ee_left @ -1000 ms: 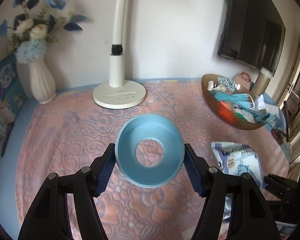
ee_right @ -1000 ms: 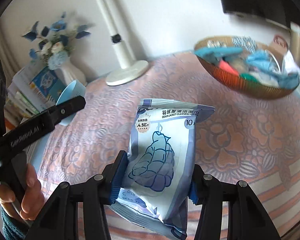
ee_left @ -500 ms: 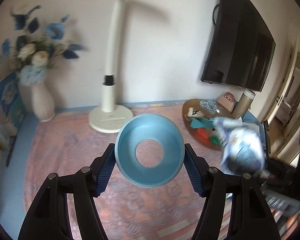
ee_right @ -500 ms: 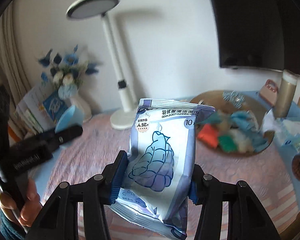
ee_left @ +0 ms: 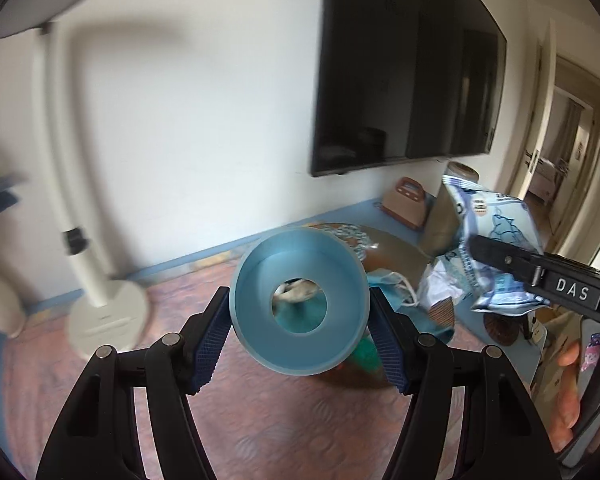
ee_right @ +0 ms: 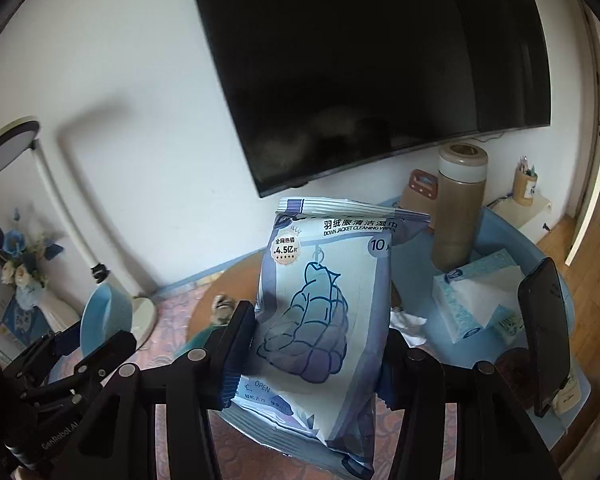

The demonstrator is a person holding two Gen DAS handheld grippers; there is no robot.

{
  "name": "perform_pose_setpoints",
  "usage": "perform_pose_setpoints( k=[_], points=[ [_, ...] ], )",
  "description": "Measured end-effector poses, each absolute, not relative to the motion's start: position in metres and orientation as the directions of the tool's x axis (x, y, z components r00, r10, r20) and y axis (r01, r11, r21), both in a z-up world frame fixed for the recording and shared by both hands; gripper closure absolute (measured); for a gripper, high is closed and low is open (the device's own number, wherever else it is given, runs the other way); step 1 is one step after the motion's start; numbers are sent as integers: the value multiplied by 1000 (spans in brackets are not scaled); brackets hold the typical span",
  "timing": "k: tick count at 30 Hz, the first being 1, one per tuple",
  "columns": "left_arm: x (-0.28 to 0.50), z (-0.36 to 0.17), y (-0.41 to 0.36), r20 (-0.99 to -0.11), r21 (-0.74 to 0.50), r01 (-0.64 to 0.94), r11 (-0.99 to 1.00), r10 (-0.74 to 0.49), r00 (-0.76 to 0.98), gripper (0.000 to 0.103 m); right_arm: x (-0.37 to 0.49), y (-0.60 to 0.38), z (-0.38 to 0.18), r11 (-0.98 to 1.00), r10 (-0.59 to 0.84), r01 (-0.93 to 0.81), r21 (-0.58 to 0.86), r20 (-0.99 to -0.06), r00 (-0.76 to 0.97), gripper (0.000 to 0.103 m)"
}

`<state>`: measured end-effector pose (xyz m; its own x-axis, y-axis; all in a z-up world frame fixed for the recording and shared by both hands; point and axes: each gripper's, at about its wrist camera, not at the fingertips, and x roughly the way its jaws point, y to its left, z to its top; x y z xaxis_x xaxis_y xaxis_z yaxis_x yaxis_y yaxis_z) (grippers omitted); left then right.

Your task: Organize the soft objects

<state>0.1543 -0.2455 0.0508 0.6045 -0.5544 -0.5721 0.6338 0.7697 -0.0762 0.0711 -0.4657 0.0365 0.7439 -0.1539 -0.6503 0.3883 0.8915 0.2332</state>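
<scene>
Television (ee_right: 380, 64) behind wipes pack (ee_right: 324, 312), flask (ee_right: 458, 208), tissue box (ee_right: 476, 300) beside

— What's along the wall ahead of me?
— A dark television (ee_right: 380, 68), a white desk lamp (ee_left: 80, 216), a brown flask (ee_right: 458, 208).
— And nearer me?
— A tissue box (ee_right: 472, 300) beside a phone (ee_right: 546, 332).

There were two grippers: the left gripper (ee_left: 300, 320) and the right gripper (ee_right: 316, 344). One blue ring (ee_left: 300, 304), one wipes pack (ee_right: 324, 304), one wooden bowl (ee_left: 396, 246), one lamp (ee_right: 40, 184), one television (ee_right: 372, 64), one flask (ee_right: 458, 208), one tissue box (ee_right: 476, 296), one phone (ee_right: 544, 336) and one flower vase (ee_right: 20, 276) were in view.
</scene>
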Motion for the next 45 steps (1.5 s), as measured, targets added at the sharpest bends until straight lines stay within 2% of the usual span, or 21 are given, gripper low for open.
perform_pose_setpoints(
  k=[5, 21, 23, 24, 27, 31, 38, 41, 45],
  points=[
    [166, 35, -291, -596, -65, 661, 747, -561, 575, 39, 86, -485, 21, 888, -156, 401, 225, -673, 723, 52],
    [207, 0, -332, -652, -87, 639, 764, -529, 543, 36, 140, -491, -5, 921, -144, 354, 161, -705, 694, 51],
    [208, 0, -334, -647, -91, 632, 770, -528, 550, 26, 150, -486, -10, 936, -121, 323, 142, -730, 673, 47],
    [208, 0, -333, -646, -91, 629, 772, -526, 552, 19, 153, -485, -12, 940, -119, 315, 134, -737, 666, 42],
    [209, -3, -332, -657, -85, 634, 768, -522, 544, 17, 152, -480, -16, 945, -130, 309, 108, -743, 656, 41],
    [205, -3, -317, -675, -71, 617, 783, -494, 549, 17, 138, -477, -5, 942, -118, 307, 132, -728, 676, 41],
    [179, 40, -254, -631, -39, 550, 834, -447, 634, 17, 102, -439, 37, 952, -76, 252, 174, -663, 745, 39],
    [156, 66, -208, -584, -32, 522, 852, -440, 683, 9, 92, -403, 55, 972, -70, 196, 129, -637, 768, 38],
    [131, 89, -142, -542, -22, 447, 894, -387, 746, 7, 84, -343, 69, 990, -21, 102, 98, -611, 792, 26]
  ],
)
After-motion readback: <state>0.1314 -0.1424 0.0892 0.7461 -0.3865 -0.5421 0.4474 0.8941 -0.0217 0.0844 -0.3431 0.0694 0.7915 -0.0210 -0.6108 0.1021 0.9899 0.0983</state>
